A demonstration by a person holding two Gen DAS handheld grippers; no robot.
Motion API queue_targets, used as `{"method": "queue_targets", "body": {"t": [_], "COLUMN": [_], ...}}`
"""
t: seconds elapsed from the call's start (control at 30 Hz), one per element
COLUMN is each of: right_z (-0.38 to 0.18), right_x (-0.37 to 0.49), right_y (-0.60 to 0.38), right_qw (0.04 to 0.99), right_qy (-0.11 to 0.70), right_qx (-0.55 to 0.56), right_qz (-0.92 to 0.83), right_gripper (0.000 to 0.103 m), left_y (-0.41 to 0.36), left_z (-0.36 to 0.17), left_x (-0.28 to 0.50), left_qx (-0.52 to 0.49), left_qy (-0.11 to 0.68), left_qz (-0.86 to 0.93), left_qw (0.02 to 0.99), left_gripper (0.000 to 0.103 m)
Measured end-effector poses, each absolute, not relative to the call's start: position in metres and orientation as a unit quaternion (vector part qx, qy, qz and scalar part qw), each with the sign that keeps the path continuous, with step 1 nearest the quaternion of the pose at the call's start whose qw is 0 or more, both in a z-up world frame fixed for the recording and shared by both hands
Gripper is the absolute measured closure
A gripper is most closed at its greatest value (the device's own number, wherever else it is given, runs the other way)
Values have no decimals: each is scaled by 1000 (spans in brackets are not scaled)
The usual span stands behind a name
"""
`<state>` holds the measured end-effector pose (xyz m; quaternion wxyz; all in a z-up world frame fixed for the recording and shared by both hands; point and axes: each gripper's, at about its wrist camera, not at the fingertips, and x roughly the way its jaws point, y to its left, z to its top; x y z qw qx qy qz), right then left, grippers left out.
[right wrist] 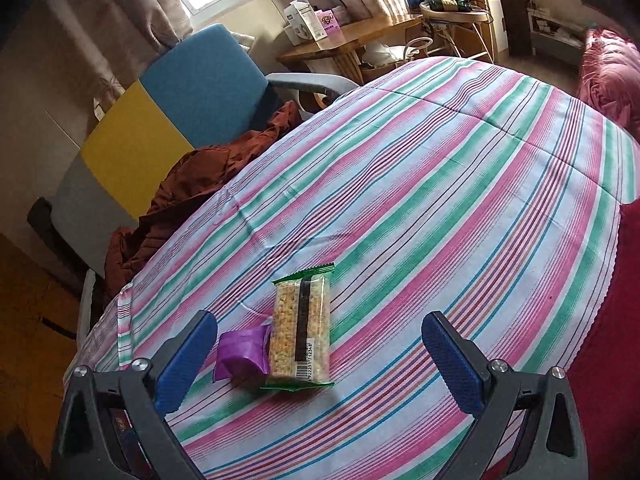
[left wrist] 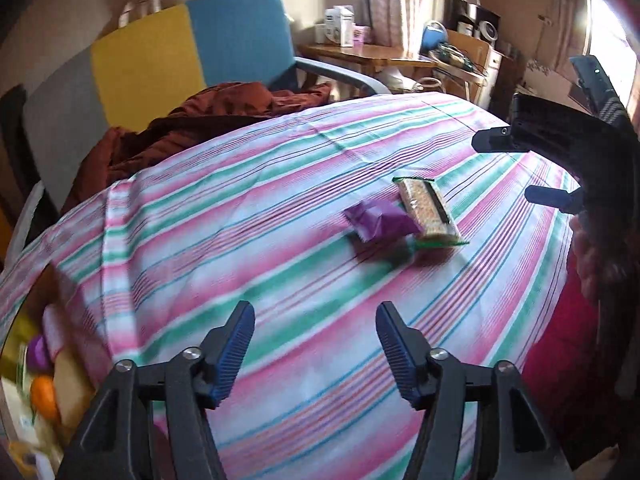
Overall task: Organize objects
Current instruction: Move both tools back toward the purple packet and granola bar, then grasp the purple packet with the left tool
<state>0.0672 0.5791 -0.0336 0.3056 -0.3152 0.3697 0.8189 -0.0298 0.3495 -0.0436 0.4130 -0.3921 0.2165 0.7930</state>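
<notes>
now both grippers gape wide and empty; right gripper (right wrist: 316,356) frames the grain bar (right wrist: 301,330) and purple packet (right wrist: 242,354) touching at lower centre, both probably light and crinkly; pinch the bar across its narrow sides

Home bedroom: striped bedsheet (right wrist: 440,184), curtains (right wrist: 120,12).
</notes>
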Motion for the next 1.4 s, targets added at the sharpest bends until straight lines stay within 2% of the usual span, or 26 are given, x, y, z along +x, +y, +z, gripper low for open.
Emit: {"method": "queue_targets", "body": {"t": [0.1,0.17,0.63,0.7,0.73,0.77,0.8,0.87,0.97,1.13,1.27,1.4], "right_z": [-35,-38,-47,-48,-48,-48,-48,-49,-49,-48,-48,-48], "right_x": [69,69,61,60,60,60,60,60,59,59,60,60], "right_y": [582,583,587,587,587,588,588,589,588,586,586,587], "right_qw": [296,288,271,271,271,272,272,275,277,283,287,286], "right_qy": [385,394,404,403,403,404,404,404,399,393,394,397], "right_qx": [-311,-313,-334,-336,-337,-337,-338,-340,-344,-346,-345,-345], "right_qz": [817,815,807,807,806,806,805,804,804,803,802,801], "right_gripper": [0,0,0,0,0,0,0,0,0,0,0,0], "left_y": [378,394,466,471,472,472,470,464,446,415,414,435], "left_z": [-48,-51,-82,-85,-87,-89,-91,-97,-99,-89,-66,-60], "left_x": [-40,-45,-59,-63,-64,-66,-68,-69,-68,-60,-51,-59], "left_qx": [-389,-384,-348,-357,-364,-374,-386,-407,-425,-450,-410,-408], "left_qy": [237,251,370,367,359,351,342,321,287,239,244,258], "left_qz": [778,766,697,690,688,687,685,681,695,709,717,711], "left_qw": [434,451,507,511,515,515,515,517,504,489,509,511], "left_gripper": [34,27,25,31,46,57,59,77,79,78,60,54]}}
